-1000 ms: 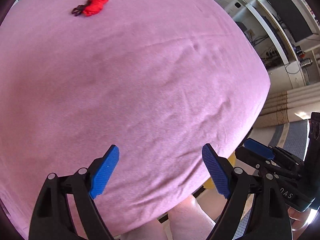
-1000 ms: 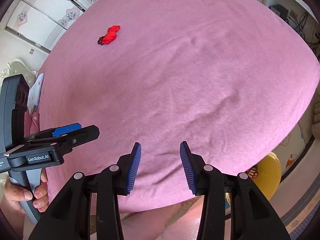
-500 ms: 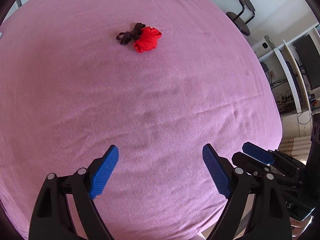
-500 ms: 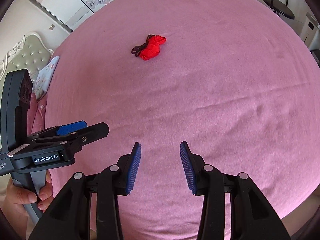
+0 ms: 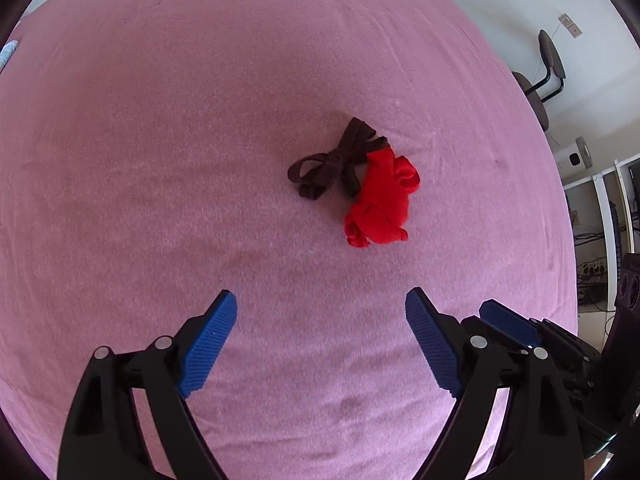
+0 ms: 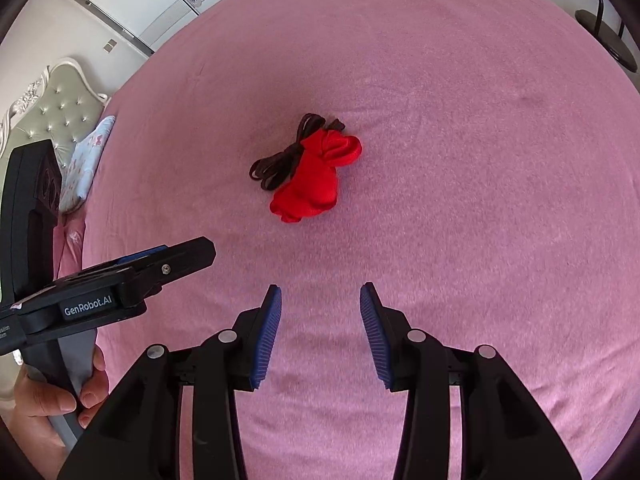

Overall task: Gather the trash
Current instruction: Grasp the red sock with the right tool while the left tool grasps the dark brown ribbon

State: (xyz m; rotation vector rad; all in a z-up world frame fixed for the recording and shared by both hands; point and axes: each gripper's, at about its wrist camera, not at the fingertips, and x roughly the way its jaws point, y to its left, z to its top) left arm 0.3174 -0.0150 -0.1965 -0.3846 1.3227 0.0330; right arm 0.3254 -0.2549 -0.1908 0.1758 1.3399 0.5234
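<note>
A crumpled red cloth-like piece of trash [image 5: 382,200] lies on the pink bed sheet [image 5: 160,160], with a dark brown knotted ribbon [image 5: 336,162] touching its far left side. Both show in the right wrist view too, the red piece [image 6: 316,178] and the ribbon [image 6: 280,162]. My left gripper [image 5: 320,312] is wide open and empty, short of the trash. My right gripper [image 6: 320,304] is open and empty, also short of it. The left gripper's body [image 6: 120,280] shows at the left of the right wrist view.
A padded headboard [image 6: 52,100] and a light blue pillow [image 6: 88,156] lie at the bed's far left. A dark chair [image 5: 540,80] and white shelving with cables [image 5: 600,208] stand beyond the bed's right edge.
Both grippers have moved forward over the bed toward the red trash, which now appears much closer and nearer the middle of both views. Both stay open.
</note>
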